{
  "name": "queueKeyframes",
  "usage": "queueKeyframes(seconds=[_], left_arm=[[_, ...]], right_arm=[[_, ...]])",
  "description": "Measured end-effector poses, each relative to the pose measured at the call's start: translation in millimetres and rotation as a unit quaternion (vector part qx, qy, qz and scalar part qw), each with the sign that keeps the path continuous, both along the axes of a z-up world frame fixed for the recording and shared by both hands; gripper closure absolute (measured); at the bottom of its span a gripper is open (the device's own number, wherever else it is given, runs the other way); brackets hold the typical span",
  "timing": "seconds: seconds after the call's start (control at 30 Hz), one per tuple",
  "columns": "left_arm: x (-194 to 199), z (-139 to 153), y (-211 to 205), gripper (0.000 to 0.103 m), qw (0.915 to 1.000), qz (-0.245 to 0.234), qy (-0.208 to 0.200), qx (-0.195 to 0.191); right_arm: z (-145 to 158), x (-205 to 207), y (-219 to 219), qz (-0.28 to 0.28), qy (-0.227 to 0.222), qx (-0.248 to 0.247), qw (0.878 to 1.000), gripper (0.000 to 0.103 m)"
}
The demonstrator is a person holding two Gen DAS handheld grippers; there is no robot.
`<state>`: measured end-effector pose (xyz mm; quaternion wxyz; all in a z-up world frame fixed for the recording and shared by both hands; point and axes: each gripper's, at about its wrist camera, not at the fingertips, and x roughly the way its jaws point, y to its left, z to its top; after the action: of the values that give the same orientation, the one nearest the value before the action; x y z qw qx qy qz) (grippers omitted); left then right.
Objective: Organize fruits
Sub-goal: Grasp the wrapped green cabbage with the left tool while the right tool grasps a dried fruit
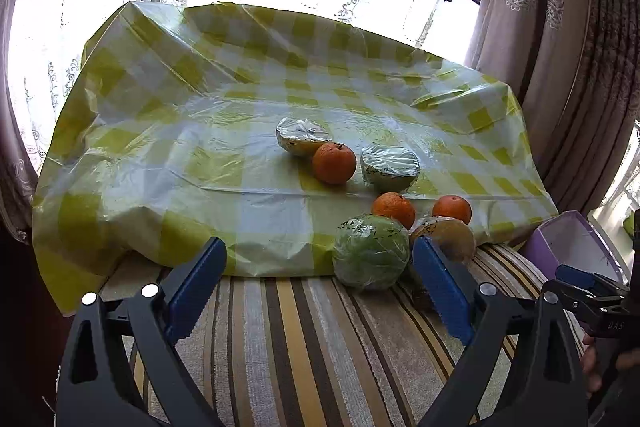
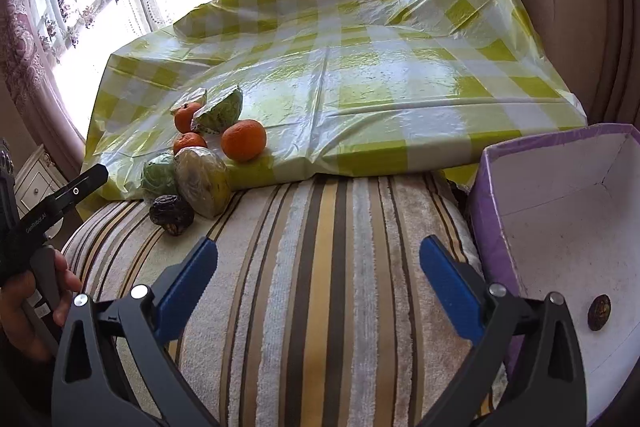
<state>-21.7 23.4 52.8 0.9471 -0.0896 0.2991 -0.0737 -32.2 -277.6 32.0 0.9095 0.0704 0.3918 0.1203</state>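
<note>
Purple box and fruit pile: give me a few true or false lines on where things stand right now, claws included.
1. The purple box is empty. False: one small dark fruit lies on its floor.
2. Three oranges are out on the checked sheet. True: one, a second, a third.
3. The left claw grips the green wrapped fruit. False: it is open and holds nothing.
4. The right claw is open over the striped cushion. True.
5. A dark wrinkled fruit lies on the cushion beside the wrapped fruits. True.
</note>
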Motion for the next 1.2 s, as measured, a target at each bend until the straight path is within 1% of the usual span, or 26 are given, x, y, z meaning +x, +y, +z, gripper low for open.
queueKeyframes(seconds=[0.07, 0.17, 0.2, 0.27, 0.37, 0.5, 0.53, 0.6, 0.67, 0.73, 0.83, 0.87, 0.9, 1.03, 1.13, 1.2], left_arm=[[2, 0, -4, 0.013, 0.9999, -0.009, 0.005, 0.007], [11, -4, -12, 0.013, 0.9992, -0.026, 0.025, 0.020], [13, -5, -15, 0.016, 0.9988, -0.032, 0.031, 0.021], [18, -7, -19, 0.019, 0.9978, -0.047, 0.040, 0.025], [27, -10, -28, 0.019, 0.9959, -0.065, 0.052, 0.036], [41, -15, -39, 0.022, 0.9925, -0.089, 0.069, 0.046], [44, -17, -41, 0.023, 0.9916, -0.091, 0.076, 0.050], [51, -21, -45, 0.027, 0.9899, -0.096, 0.089, 0.056], [56, -25, -50, 0.027, 0.9876, -0.100, 0.100, 0.068], [58, -27, -55, 0.029, 0.9862, -0.103, 0.103, 0.080], [57, -28, -60, 0.039, 0.9849, -0.098, 0.098, 0.103], [55, -28, -61, 0.045, 0.9844, -0.103, 0.095, 0.106], [54, -28, -61, 0.045, 0.9843, -0.103, 0.094, 0.109], [51, -28, -57, 0.046, 0.9865, -0.100, 0.084, 0.099], [47, -26, -50, 0.046, 0.9903, -0.087, 0.073, 0.080], [45, -25, -43, 0.046, 0.9929, -0.074, 0.068, 0.065]], right_arm=[[-1, 1, 8, 0.011, 0.000, -0.002, 1.000, 0.002], [-1, 1, 22, 0.033, -0.001, 0.000, 0.999, 0.002], [-1, 1, 28, 0.041, -0.001, -0.001, 0.999, 0.002], [-2, 2, 39, 0.058, -0.001, -0.003, 0.998, 0.002], [-3, 2, 55, 0.081, -0.003, -0.007, 0.997, 0.002], [-3, 4, 75, 0.105, -0.008, -0.017, 0.994, 0.002], [-3, 4, 79, 0.110, -0.009, -0.021, 0.994, 0.003], [-5, 4, 86, 0.118, -0.009, -0.029, 0.993, 0.007], [-7, 5, 91, 0.127, -0.005, -0.031, 0.991, 0.009], [-8, 6, 95, 0.129, -0.006, -0.035, 0.991, 0.009], [-9, 7, 98, 0.133, -0.007, -0.036, 0.990, 0.009], [-9, 7, 98, 0.133, -0.008, -0.036, 0.990, 0.009], [-9, 7, 99, 0.133, -0.008, -0.036, 0.990, 0.009], [-11, 10, 101, 0.132, -0.006, -0.033, 0.991, 0.010], [-11, 13, 104, 0.133, -0.005, -0.030, 0.991, 0.015], [-12, 16, 106, 0.134, -0.003, -0.028, 0.991, 0.020]])
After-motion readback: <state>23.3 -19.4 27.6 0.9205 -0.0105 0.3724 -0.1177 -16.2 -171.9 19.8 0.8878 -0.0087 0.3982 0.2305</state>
